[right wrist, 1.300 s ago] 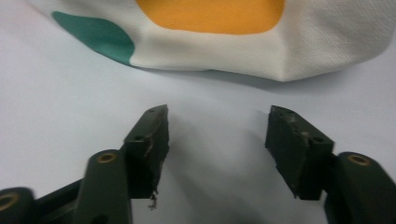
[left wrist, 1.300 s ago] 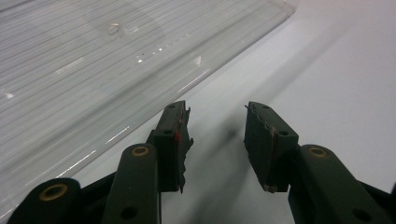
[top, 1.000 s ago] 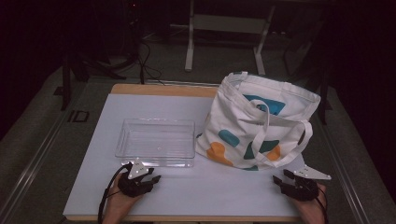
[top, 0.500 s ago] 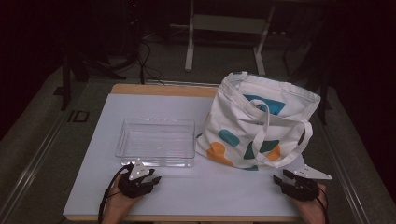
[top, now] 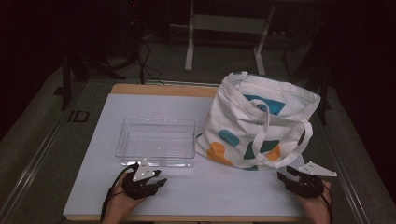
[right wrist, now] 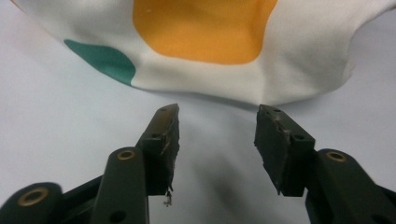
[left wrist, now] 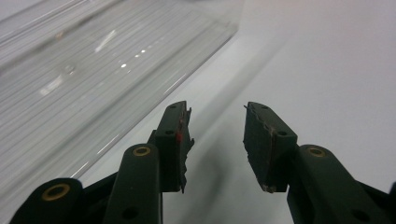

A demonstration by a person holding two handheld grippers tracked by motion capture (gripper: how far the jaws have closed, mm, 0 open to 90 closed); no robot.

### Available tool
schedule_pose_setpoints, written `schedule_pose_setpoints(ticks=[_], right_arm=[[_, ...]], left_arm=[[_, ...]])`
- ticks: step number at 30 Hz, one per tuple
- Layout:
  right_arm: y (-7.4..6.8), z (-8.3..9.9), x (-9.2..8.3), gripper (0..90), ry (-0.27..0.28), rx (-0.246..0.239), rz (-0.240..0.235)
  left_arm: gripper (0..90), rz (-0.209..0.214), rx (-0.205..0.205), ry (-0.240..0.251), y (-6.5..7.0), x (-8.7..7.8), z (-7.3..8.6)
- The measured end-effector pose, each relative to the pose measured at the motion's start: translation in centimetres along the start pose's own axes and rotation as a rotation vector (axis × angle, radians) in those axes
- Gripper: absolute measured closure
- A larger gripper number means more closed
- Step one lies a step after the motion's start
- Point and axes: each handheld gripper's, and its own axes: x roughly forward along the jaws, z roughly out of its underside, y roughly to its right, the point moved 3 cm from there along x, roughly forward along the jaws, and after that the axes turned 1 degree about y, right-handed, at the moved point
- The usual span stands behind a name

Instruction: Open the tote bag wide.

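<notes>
Both forearms enter from the near edge; the left gripper (top: 156,181) rests low, jaws apart with nothing between them; the right gripper (top: 286,176) sits likewise at the far side — its jaws have just been closing, gap still bare.

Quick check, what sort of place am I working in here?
Probably a lab or recording workspace, not a home: a bare white table with only a clear tray and a tote bag, dark surroundings, loose cables and a bare stand on the floor behind.
</notes>
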Motion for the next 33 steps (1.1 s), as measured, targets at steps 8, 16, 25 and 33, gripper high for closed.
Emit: schedule_pose_setpoints(ticks=[8, 16, 25, 33], right_arm=[[0.6, -0.6, -0.2, 52.2, 0.006, -0.002, 0.019], [1.5, -1.1, -0.7, 52.6, 0.022, 0.020, 0.045], [2.5, -1.9, -0.8, 55.7, 0.028, 0.027, 0.077], [3.8, -2.9, -1.0, 58.0, 0.058, 0.050, 0.110]], left_arm=[[60.9, 0.033, 0.033, 0.029, -0.2, -0.9, -2.2], [60.3, 0.042, 0.071, 0.052, -0.7, -1.4, -4.9], [60.1, 0.043, 0.118, 0.063, -1.2, -1.3, -7.9], [60.2, 0.052, 0.115, 0.074, -2.2, -0.7, -9.8]])
